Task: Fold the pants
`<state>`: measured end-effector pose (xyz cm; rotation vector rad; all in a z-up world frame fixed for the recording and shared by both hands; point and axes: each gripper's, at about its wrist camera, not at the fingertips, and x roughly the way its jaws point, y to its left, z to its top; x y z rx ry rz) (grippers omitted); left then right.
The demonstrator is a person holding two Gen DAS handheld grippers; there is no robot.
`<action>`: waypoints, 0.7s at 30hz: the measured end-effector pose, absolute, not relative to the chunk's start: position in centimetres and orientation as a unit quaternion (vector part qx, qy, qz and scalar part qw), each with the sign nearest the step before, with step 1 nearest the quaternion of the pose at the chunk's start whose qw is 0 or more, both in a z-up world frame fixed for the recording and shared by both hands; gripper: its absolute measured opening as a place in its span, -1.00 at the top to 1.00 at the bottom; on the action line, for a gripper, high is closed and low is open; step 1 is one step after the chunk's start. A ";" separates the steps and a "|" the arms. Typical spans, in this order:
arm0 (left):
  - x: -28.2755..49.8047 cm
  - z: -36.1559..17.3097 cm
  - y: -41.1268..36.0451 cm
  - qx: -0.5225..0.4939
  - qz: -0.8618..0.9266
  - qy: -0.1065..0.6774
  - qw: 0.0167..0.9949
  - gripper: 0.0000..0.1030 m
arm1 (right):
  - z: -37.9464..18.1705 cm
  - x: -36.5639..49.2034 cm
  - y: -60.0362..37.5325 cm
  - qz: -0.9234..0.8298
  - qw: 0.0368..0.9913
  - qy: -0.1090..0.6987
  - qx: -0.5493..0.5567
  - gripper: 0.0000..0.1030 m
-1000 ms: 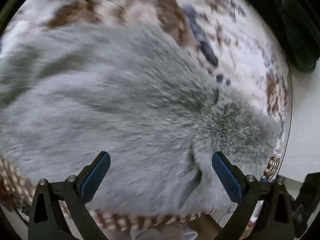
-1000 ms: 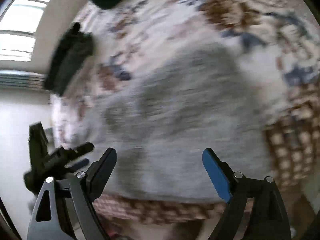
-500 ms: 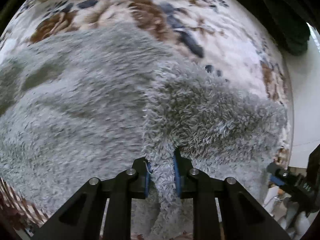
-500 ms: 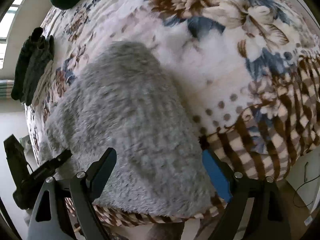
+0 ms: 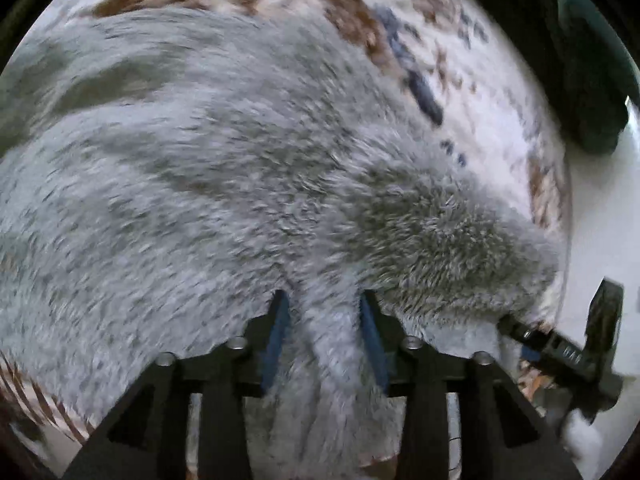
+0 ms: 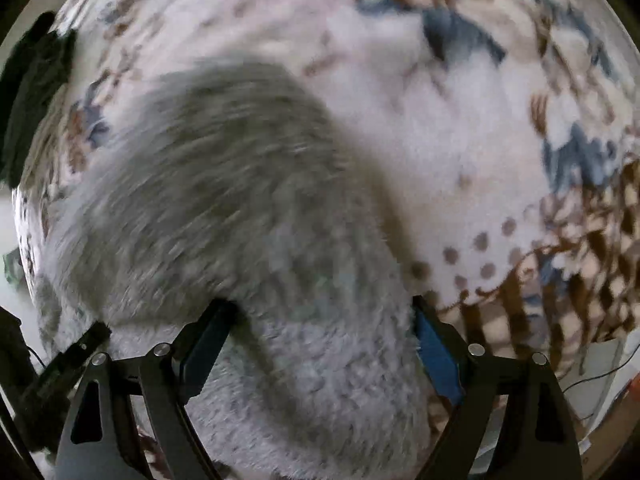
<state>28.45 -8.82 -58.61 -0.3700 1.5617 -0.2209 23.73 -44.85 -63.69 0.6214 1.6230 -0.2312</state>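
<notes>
1. On the bed's floral blanket [image 6: 400, 128], toward its near edge: fuzzy grey pants [image 5: 224, 184], covering most of the left wrist view. Near end spills over the blanket's striped border [image 6: 572, 280] toward both cameras.
2. Left gripper [image 5: 324, 320]: blue pads drawn close, pinching a ridge of pants fabric that bunches up between them and runs down past the fingers. Grip looks secure; blur stops me judging how much cloth is caught.
3. Right gripper [image 6: 320, 320]: jaws spread wide, straddling a thick band of pants at the near right side. Pads sit at the pile on both sides, no squeeze visible, so I read it as not yet gripping.
4. Each tool shows in the other's view: right one at the lower right edge of the left wrist view, left one at the lower left of the right wrist view. So they sit near each other along the same near end of the garment.
5. Progress, my read: early. Pants lie as a rumpled mass, no clean fold line or stacked layers I can confirm; legs versus waist can't be told apart.
6. Left to do: close the right tongs, lift both corners, carry the near end over toward the far edge, flatten, likely fold again.
7. Surroundings: dark green bundle [image 5: 580, 80] at the blanket's far right corner; black garment [image 6: 36, 92] at its far left edge, well apart from the pants.
</notes>
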 end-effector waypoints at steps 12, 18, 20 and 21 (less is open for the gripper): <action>22.5 -52.8 8.8 -0.379 0.032 0.557 0.738 -0.97 | -55.5 24.1 -35.9 -0.031 0.690 0.681 0.241 0.00; 18.5 -57.9 18.0 -0.537 0.139 0.496 0.668 -0.95 | -56.1 26.6 -30.0 -0.036 0.679 0.706 0.199 0.24; 18.1 -60.2 19.8 -0.573 0.149 0.479 0.649 -0.93 | -56.5 27.0 -28.7 -0.044 0.671 0.714 0.197 -0.14; 18.2 -60.9 20.0 -0.580 0.154 0.473 0.645 -0.93 | -56.8 27.2 -28.5 -0.045 0.668 0.715 0.203 -0.14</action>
